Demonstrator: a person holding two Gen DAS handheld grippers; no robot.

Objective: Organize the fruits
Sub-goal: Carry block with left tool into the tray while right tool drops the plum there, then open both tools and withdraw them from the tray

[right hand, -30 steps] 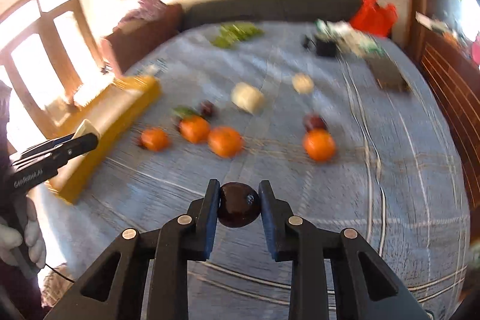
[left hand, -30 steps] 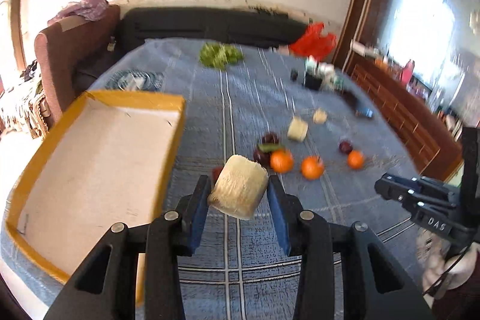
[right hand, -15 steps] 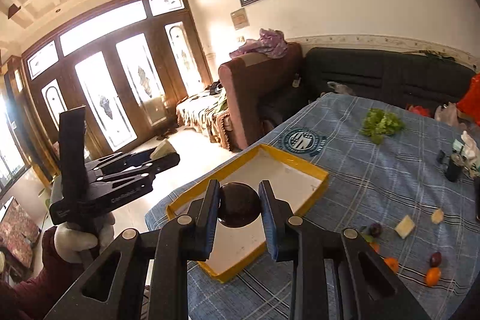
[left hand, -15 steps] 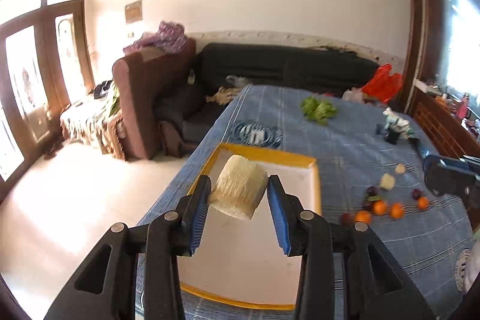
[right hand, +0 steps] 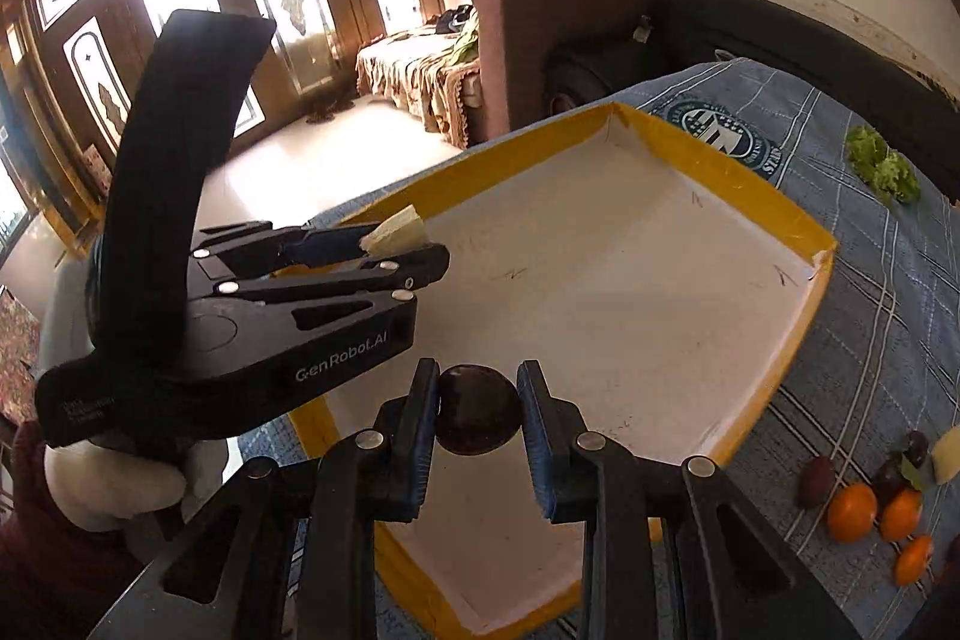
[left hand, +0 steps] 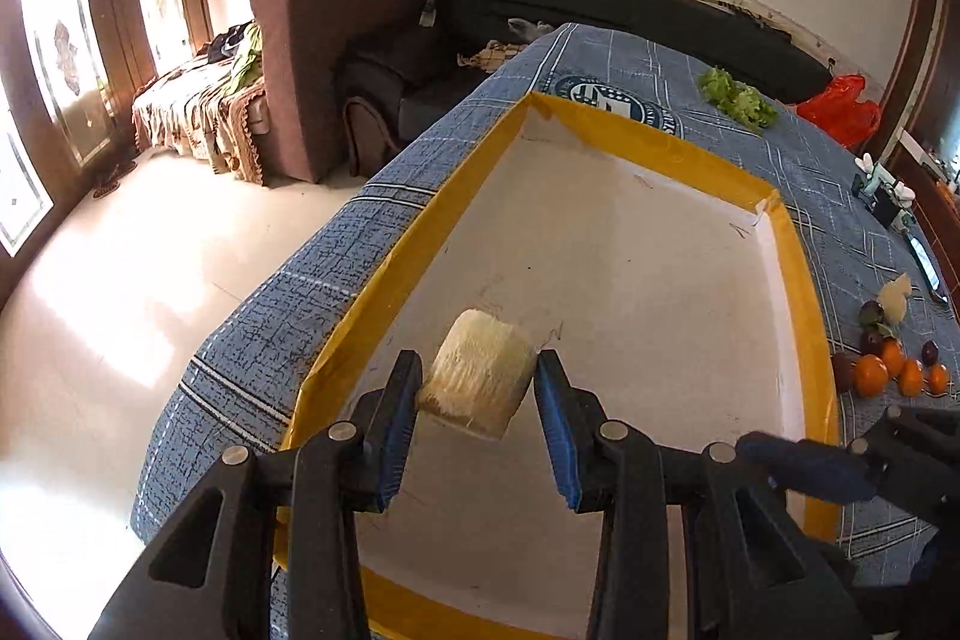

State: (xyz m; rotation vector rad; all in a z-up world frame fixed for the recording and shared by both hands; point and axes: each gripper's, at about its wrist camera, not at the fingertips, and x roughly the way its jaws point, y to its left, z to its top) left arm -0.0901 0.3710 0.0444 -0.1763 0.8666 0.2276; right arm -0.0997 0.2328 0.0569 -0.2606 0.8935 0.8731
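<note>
My left gripper (left hand: 477,391) is shut on a pale yellow fruit chunk (left hand: 477,379) and holds it over the near part of the yellow-rimmed white tray (left hand: 600,124). My right gripper (right hand: 478,418) is shut on a dark purple plum (right hand: 478,417) above the tray's near corner (right hand: 804,280). The left gripper (right hand: 414,250) with its chunk also shows in the right wrist view, over the tray's left rim. Oranges (left hand: 870,375), plums (left hand: 929,352) and another pale chunk (left hand: 895,297) lie on the blue cloth to the right of the tray.
The tray sits near the table's left edge, with floor (left hand: 120,292) beyond. A brown armchair (left hand: 336,40) and dark sofa (left hand: 600,4) stand behind. Green leaves (left hand: 738,97), a red bag (left hand: 840,109) and small items (left hand: 888,196) lie at the far end of the table.
Both grippers have moved down and closer over the tray, still holding their fruit. The tray now fills both views and the left gripper is close beside the right one.
</note>
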